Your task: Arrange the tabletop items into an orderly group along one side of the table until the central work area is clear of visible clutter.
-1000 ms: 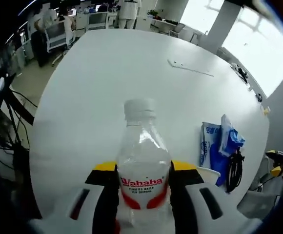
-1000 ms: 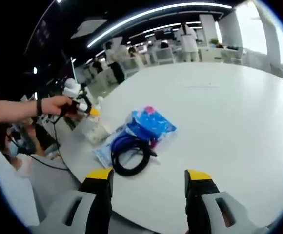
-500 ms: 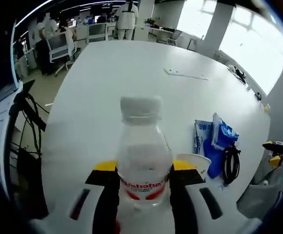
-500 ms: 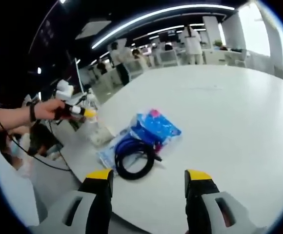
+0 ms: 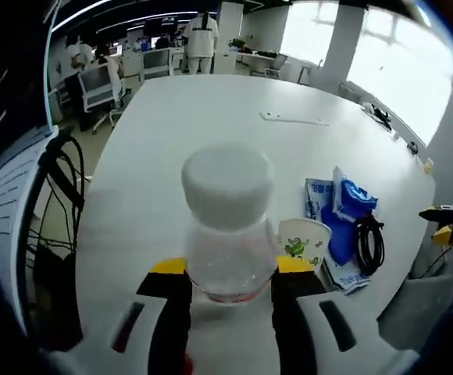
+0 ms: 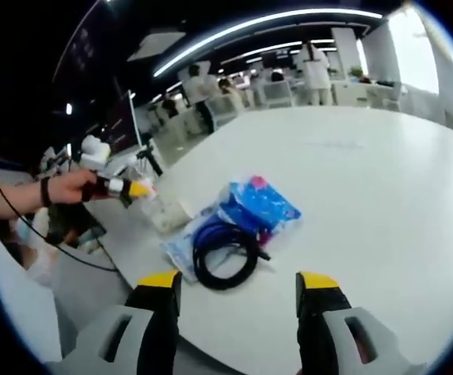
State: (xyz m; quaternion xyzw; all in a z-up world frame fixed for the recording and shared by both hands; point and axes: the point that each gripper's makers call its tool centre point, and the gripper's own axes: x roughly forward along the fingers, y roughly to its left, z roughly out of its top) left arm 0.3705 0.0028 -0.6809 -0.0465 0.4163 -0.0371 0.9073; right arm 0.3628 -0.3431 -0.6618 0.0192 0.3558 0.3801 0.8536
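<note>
My left gripper (image 5: 228, 269) is shut on a clear water bottle (image 5: 230, 254), whose white cap (image 5: 226, 186) leans toward the camera. To its right stands a paper cup (image 5: 303, 244) with green print, then blue packets (image 5: 345, 219) and a coiled black cable (image 5: 367, 244). In the right gripper view a hand (image 6: 64, 188) holds the left gripper (image 6: 125, 188) with the bottle (image 6: 153, 208) at the table's near-left edge, beside the cup (image 6: 173, 212). The blue packets (image 6: 256, 205) and the cable (image 6: 225, 251) lie ahead of my right gripper (image 6: 238, 280), which is open with nothing between its jaws.
The round white table (image 5: 211, 117) stretches far beyond the items. A thin flat strip (image 5: 293, 119) lies on its far part. Office chairs, desks and people stand behind it (image 6: 304, 74). Cables hang off the table's edge at left (image 5: 51, 195).
The left gripper has tipped the bottle so its cap comes nearer the camera, and the paper cup has come into view beside it. The right gripper stays open.
</note>
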